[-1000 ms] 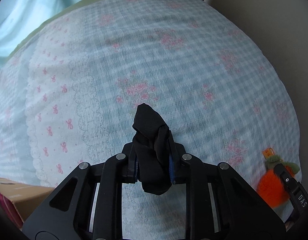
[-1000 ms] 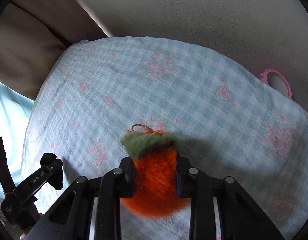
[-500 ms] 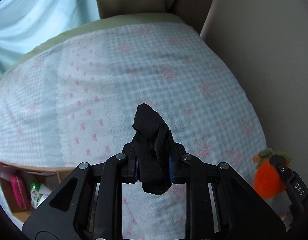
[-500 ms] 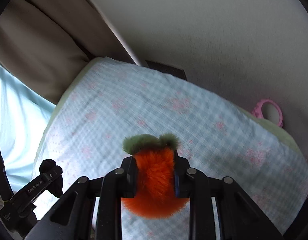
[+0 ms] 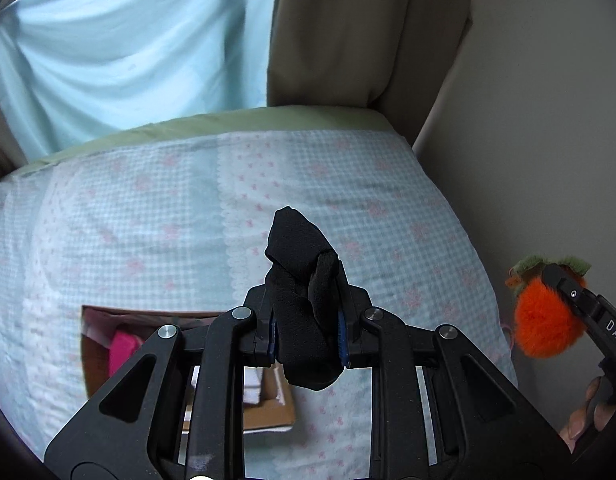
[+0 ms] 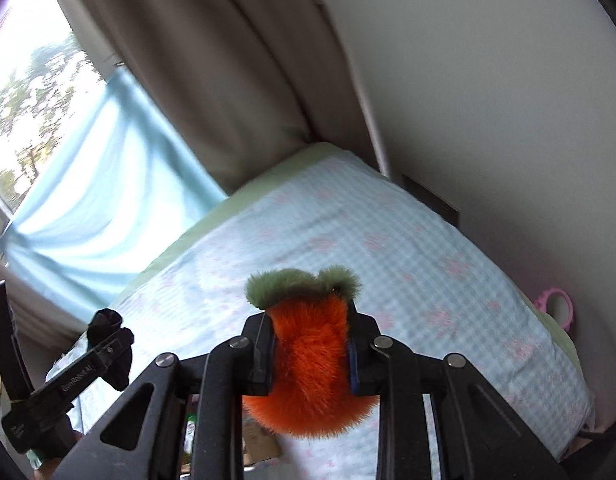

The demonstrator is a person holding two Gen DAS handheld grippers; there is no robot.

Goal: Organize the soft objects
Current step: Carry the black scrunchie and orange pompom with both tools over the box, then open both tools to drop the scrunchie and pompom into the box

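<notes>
Left wrist view: black sock [image 5: 306, 304] lengthwise along left tool [image 5: 306, 334], tip forward.

handheld gripper units, external appearance.
left gripper [image 5: 308, 336] and right gripper [image 6: 309, 354]: matte black frames, triangular cut-outs in the linkage arms, round silver pivot screws, blue pads inside the black fingers. white lettering runs along the side of each finger; it is too small to read in full.
</notes>
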